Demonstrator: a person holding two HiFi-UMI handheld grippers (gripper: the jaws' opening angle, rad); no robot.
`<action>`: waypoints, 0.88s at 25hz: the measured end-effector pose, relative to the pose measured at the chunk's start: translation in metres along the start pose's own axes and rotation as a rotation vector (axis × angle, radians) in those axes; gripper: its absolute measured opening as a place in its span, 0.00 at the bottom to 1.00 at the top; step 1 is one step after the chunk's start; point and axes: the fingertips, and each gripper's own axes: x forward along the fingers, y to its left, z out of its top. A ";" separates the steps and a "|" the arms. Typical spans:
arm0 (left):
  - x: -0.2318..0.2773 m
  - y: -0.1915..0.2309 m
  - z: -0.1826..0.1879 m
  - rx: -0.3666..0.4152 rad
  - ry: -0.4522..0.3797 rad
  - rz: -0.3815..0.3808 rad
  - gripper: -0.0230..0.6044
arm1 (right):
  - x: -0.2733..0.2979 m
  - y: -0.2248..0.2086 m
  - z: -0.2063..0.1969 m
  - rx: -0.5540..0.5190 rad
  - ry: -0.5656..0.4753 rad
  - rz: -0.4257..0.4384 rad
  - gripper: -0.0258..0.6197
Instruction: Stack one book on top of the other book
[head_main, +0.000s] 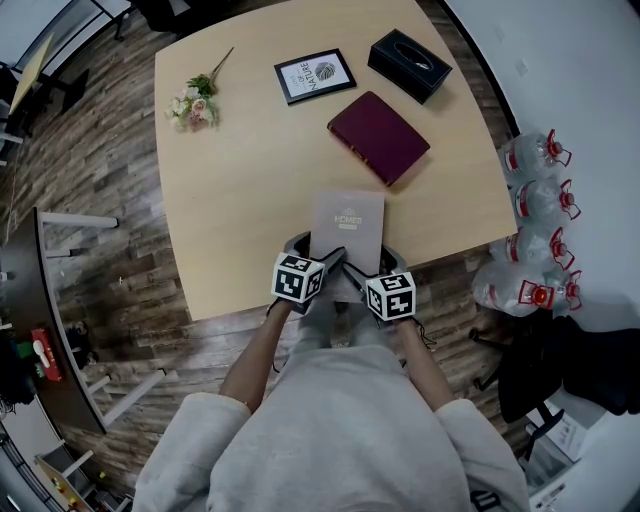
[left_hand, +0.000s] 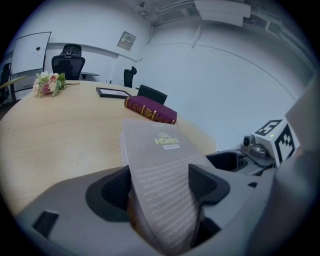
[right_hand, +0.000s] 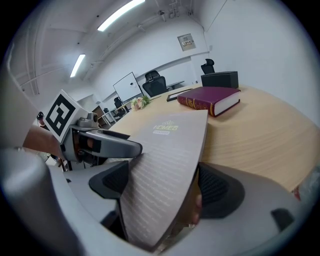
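Observation:
A grey book printed "HOMES" (head_main: 347, 222) sits at the near edge of the wooden table (head_main: 240, 210), its near end overhanging toward me. My left gripper (head_main: 326, 258) is shut on its near left corner and my right gripper (head_main: 357, 270) on its near right corner. In the left gripper view the grey book (left_hand: 161, 150) runs tilted between the left gripper's (left_hand: 160, 186) dark pads. It does the same in the right gripper view, grey book (right_hand: 170, 142) between the right gripper's (right_hand: 165, 186) pads. A maroon book (head_main: 378, 136) lies flat farther back, apart from the grey one.
A framed print (head_main: 314, 75), a black tissue box (head_main: 409, 64) and a small flower bunch (head_main: 195, 103) lie at the far side of the table. Several large water bottles (head_main: 538, 205) stand on the floor to the right, and a black chair (head_main: 565, 370) beyond them.

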 end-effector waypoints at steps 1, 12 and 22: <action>0.000 0.000 0.000 0.000 0.000 0.003 0.60 | 0.000 0.000 0.000 -0.003 0.003 0.000 0.72; -0.021 -0.006 0.021 0.060 -0.085 0.073 0.60 | -0.010 0.005 0.024 -0.079 -0.053 -0.039 0.69; -0.039 -0.006 0.046 0.073 -0.162 0.125 0.59 | -0.020 0.008 0.059 -0.140 -0.153 -0.089 0.65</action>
